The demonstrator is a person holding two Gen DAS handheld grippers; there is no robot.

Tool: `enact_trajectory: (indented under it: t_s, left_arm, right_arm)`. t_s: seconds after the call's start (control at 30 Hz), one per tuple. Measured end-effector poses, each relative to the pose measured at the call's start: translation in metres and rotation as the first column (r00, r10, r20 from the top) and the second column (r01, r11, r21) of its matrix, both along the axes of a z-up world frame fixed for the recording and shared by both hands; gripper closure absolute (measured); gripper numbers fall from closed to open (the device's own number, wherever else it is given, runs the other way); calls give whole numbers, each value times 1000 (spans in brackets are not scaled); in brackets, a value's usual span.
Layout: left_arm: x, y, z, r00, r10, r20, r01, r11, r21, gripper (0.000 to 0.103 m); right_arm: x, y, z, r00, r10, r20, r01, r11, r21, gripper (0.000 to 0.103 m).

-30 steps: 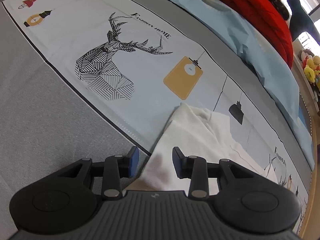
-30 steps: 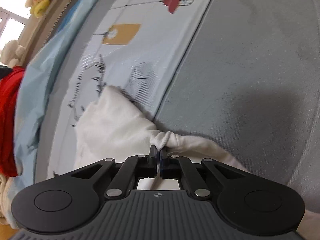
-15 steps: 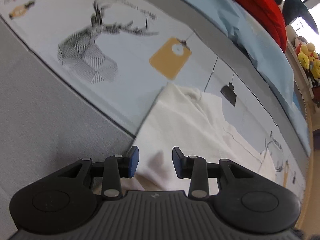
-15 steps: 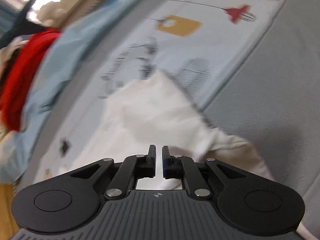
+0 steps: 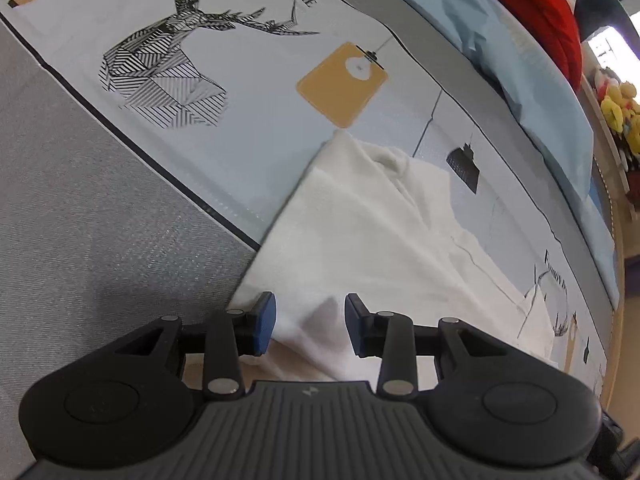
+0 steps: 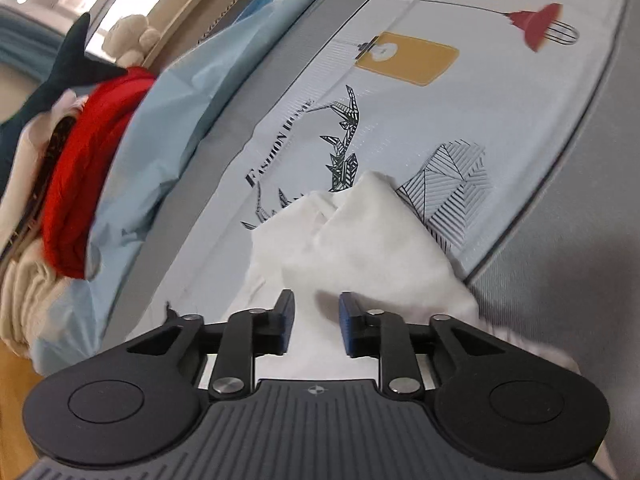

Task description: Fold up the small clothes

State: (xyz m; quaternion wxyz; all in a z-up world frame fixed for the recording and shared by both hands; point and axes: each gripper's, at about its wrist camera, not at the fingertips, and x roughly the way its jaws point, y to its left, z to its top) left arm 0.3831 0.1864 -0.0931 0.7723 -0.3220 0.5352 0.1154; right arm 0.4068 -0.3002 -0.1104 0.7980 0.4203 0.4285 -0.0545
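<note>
White garment (image 5: 372, 240) beneath both parted jaws

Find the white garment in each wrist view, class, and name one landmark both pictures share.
Left wrist: the white garment fills the lower centre, running up from the open left gripper.
Right wrist: it lies at centre, just beyond the open right gripper.
Shared landmark: the yellow tag print on the mat, beyond the garment in both views.

Hovering low over white garment (image 5: 372, 232) with left gripper (image 5: 310, 318), jaws parted, nothing between them. Lying partly on deer-print cloth (image 5: 248, 92), near edge overhanging grey surface (image 5: 80, 208).
</note>
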Motion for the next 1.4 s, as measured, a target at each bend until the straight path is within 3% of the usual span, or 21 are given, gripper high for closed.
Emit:
enact_trajectory:
  t_s: [0.07, 0.13, 0.2, 0.4, 0.57, 0.67, 0.8, 0.9, 0.97, 1.03, 1.2, 1.27, 1.33, 1.4]
  left_arm:
    - [0, 1, 0, 1000, -2, -1, 2, 1000, -4, 62]
    - [2, 0, 3, 1000, -16, 11, 17, 1000, -6, 62]
    - [4, -2, 6, 999, -43, 26, 43, 999, 5, 62]
    - [6, -5, -2, 997, -82, -1, 82, 996, 45, 63]
    - [1, 4, -1, 997, -77, -10, 77, 997, 32, 66]
    - [-3, 2, 10, 994, -106, 23, 104, 991, 88, 65]
    - [-11, -2, -15, 984, -144, -101, 154, 983, 99, 66]
    - [-32, -12, 17, 985, -169, -32, 172, 973, 155, 65]
    - [-46, -28, 53, 962, -265, 63, 243, 939, 242, 58]
    - [-62, -41, 84, 945, -311, 100, 265, 909, 322, 57]
    - [-128, -62, 151, 896, -351, 270, 240, 897, 371, 49]
    - [-170, -75, 170, 856, -373, 358, 215, 886, 411, 35]
    - [-208, -91, 179, 814, -418, 404, 215, 862, 459, 31]
    - [-243, -101, 174, 791, -451, 414, 222, 842, 492, 30]
  right_arm:
    - [4, -8, -13, 999, -12, -29, 12, 1000, -4, 80]
    - [9, -15, -20, 999, -24, -24, 24, 1000, -9, 91]
    - [9, -19, -19, 1000, -25, -18, 25, 1000, -14, 93]
    - [11, -13, -12, 1000, 12, -5, -13, 997, -74, 88]
    - [6, -12, -5, 999, 2, -37, -5, 997, -74, 88]
    - [-5, -4, 8, 999, 48, 3, -47, 988, -148, 77]
    - [-25, -10, -1, 996, 42, -78, -51, 990, -130, 79]
    - [-45, -6, 35, 997, 55, -50, -66, 968, -241, 76]
    - [-65, -3, 69, 995, 95, 29, -81, 947, -312, 76]
    - [-87, 1, 103, 983, 144, 112, -94, 925, -367, 76]
    - [-167, 10, 168, 915, 306, 263, -153, 867, -475, 76]
    - [-202, 10, 179, 891, 336, 305, -157, 859, -487, 76]
    - [-239, 7, 181, 872, 355, 337, -160, 857, -489, 75]
    - [-269, 5, 172, 871, 357, 338, -156, 852, -499, 68]
